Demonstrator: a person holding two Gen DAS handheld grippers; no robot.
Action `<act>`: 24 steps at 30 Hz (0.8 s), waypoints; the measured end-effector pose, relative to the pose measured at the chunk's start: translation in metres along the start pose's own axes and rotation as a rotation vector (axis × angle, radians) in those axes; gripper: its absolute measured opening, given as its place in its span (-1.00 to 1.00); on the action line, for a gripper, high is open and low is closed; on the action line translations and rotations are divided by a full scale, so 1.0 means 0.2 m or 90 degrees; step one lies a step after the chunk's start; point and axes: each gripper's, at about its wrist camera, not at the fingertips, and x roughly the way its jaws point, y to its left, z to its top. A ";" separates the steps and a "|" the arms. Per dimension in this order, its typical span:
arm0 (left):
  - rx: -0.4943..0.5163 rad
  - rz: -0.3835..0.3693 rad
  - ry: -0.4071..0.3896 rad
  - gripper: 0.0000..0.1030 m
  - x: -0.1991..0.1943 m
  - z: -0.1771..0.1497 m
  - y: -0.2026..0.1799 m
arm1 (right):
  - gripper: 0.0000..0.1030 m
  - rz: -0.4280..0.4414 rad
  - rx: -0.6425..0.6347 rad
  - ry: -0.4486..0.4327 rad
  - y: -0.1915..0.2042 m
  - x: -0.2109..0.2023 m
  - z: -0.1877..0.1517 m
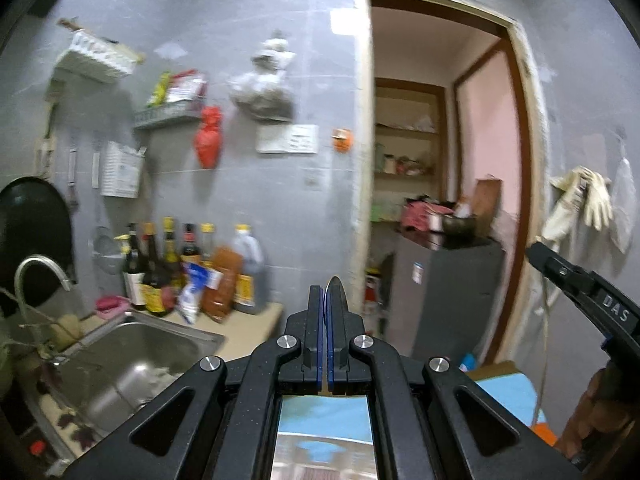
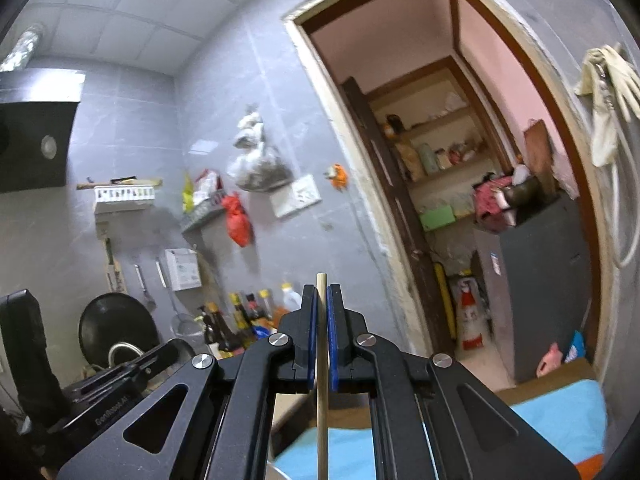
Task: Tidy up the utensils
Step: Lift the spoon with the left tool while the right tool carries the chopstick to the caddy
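Observation:
In the left wrist view my left gripper is held up level and shut on a thin metal utensil. Its rounded silver tip pokes out just past the blue pads; the rest is hidden. In the right wrist view my right gripper is shut on a pale wooden chopstick. The stick runs straight between the pads and ends a little beyond them. The right gripper's black finger shows at the right edge of the left view. Low on the left of the right view I see the left gripper.
A steel sink with a curved faucet lies lower left, with sauce bottles on the counter behind it. Straight ahead is an open doorway with a grey fridge. A blue mat lies below. Gloves hang at right.

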 end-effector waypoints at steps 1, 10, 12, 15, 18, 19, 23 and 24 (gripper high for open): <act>-0.008 0.009 -0.005 -1.00 0.00 0.00 0.06 | -0.94 0.007 0.007 -0.005 0.03 0.03 -0.01; -0.042 0.084 -0.014 -1.00 0.04 -0.15 0.42 | -0.94 -0.007 0.047 -0.047 0.09 0.19 -0.18; -0.040 0.094 -0.014 -1.00 0.05 -0.21 0.44 | -0.94 -0.015 0.038 -0.047 0.10 0.22 -0.23; -0.023 0.108 -0.015 -1.00 0.08 -0.28 0.43 | -0.94 -0.023 0.024 -0.043 0.10 0.24 -0.28; 0.001 0.118 -0.027 -1.00 0.10 -0.34 0.41 | -0.94 -0.032 0.008 -0.037 0.11 0.26 -0.35; 0.010 0.121 -0.033 -1.00 0.10 -0.36 0.39 | -0.94 -0.036 0.004 -0.038 0.11 0.26 -0.37; 0.060 0.130 -0.049 -1.00 0.11 -0.41 0.33 | -0.94 -0.054 -0.006 -0.046 0.13 0.26 -0.41; 0.066 0.130 -0.050 -1.00 0.11 -0.42 0.32 | -0.94 -0.059 -0.010 -0.047 0.13 0.26 -0.41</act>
